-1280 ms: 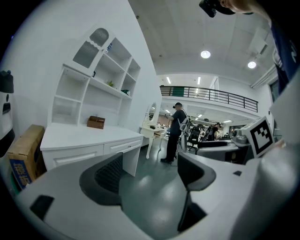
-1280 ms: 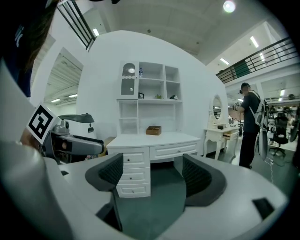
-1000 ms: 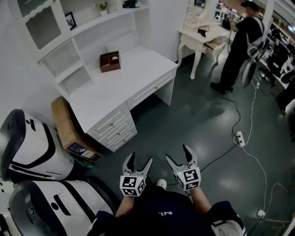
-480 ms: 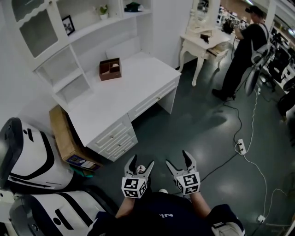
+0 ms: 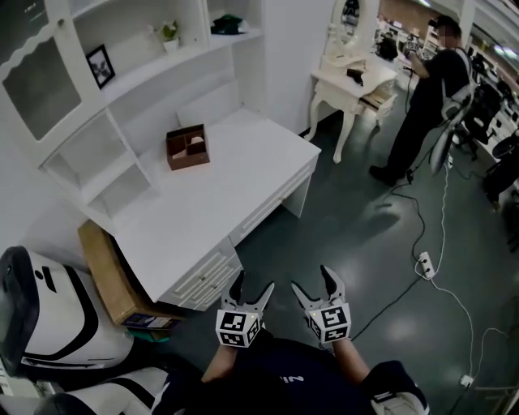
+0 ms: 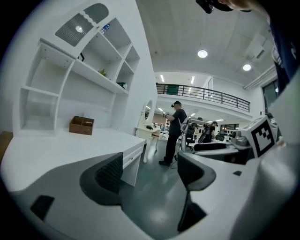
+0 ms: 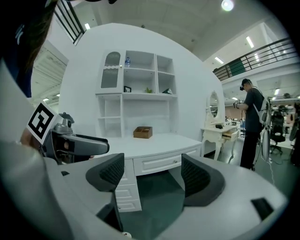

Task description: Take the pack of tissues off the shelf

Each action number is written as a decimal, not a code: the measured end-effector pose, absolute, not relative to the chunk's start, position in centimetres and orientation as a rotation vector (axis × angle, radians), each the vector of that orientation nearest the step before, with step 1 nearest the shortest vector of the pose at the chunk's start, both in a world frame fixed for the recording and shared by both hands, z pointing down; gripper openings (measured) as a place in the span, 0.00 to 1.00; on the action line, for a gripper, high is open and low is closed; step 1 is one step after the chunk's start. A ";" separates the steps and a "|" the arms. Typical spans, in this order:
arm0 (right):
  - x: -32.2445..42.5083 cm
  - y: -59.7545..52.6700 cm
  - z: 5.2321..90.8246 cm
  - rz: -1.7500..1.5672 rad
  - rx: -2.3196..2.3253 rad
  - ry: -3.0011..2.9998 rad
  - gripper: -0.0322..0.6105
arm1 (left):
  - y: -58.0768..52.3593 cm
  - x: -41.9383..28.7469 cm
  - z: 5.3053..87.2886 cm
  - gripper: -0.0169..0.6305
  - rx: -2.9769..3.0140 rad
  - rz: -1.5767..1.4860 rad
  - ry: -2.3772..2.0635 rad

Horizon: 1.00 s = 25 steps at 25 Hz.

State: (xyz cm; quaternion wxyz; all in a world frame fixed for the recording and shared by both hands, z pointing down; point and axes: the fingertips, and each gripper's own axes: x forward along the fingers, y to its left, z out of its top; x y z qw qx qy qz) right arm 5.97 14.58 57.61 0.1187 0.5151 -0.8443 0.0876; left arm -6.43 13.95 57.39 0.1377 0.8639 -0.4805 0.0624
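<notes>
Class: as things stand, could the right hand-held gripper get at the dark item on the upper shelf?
Probably not yet. The right hand-held gripper, open, is near the person's body over the floor, apart from the desk. The dark item lies on the upper shelf beyond it. Nothing blocks the way.

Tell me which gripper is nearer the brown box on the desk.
Left. The left gripper is over the floor, just off the drawer side of the desk, well short of the brown box; the right gripper is beside it, farther from the desk.
</notes>
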 end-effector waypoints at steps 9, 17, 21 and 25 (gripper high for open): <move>2.2 9.2 58.5 0.288 1.567 -2.412 0.62 | 7.3 -10.0 57.8 0.56 2.537 0.223 -1.311; 1.6 7.1 59.7 0.312 1.593 -2.359 0.62 | 4.2 -11.5 58.1 0.56 2.518 0.214 -1.327; 2.1 5.3 60.1 0.330 1.596 -2.351 0.62 | 2.9 -11.4 58.4 0.56 2.500 0.216 -1.329; 2.0 1.6 60.7 0.333 1.550 -2.386 0.61 | 0.0 -11.9 58.6 0.56 2.470 0.199 -1.389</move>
